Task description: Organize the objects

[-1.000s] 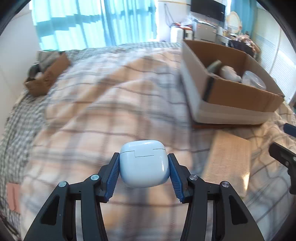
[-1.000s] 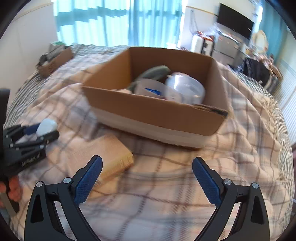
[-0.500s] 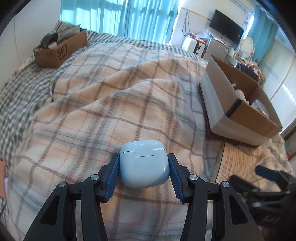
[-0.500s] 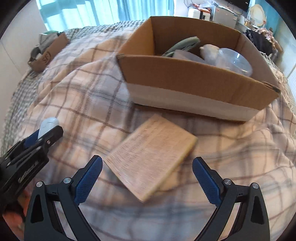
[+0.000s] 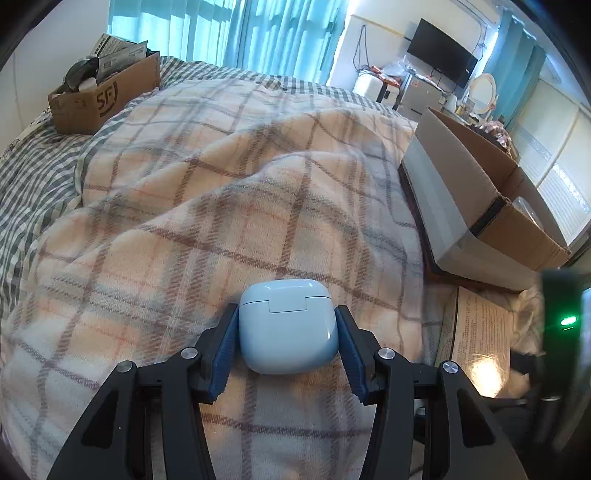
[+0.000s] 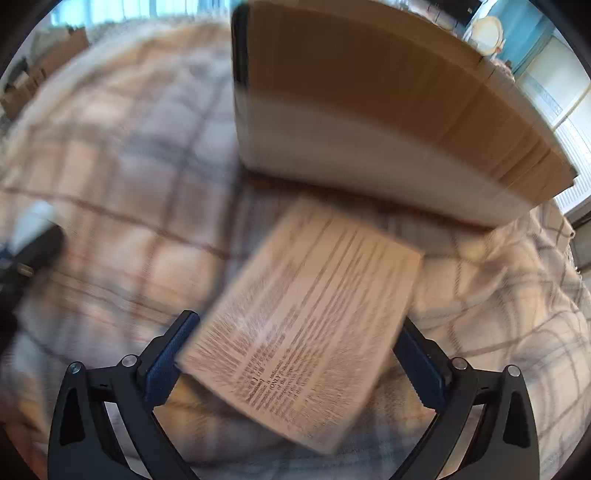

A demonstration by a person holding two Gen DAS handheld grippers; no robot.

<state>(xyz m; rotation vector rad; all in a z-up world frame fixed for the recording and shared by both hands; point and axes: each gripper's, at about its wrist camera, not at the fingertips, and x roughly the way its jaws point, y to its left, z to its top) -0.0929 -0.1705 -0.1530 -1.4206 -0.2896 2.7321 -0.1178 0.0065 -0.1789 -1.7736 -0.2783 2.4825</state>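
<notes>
— Two things matter here, so where is each one?

— Your left gripper [image 5: 287,350] is clamped on the pale blue earbud case [image 5: 288,325], one blue pad pressed flat against each side, hinge line facing up. You hold it over the plaid blanket [image 5: 221,192], and I can't tell whether its underside touches the cloth. The printed booklet [image 6: 306,317] lies flat on the same blanket, just in front of the big cardboard box [image 6: 369,122].

— And your right gripper?

— Your right gripper [image 6: 295,365] stands wide apart, pointing steeply down, with the near end of the booklet between its blue pads. That view is blurred, so I can't say whether either pad touches the booklet's edges; nothing shows it being squeezed.

— What surrounds them?

— From your left camera, the big box sits to the right of the case, and the booklet lies below the box's near corner. A smaller cardboard box [image 5: 99,99] with clutter in it rests far off at the bed's upper left, on a grey checked sheet [image 5: 33,177]. Teal curtains [image 5: 236,33] hang behind the bed.
</notes>
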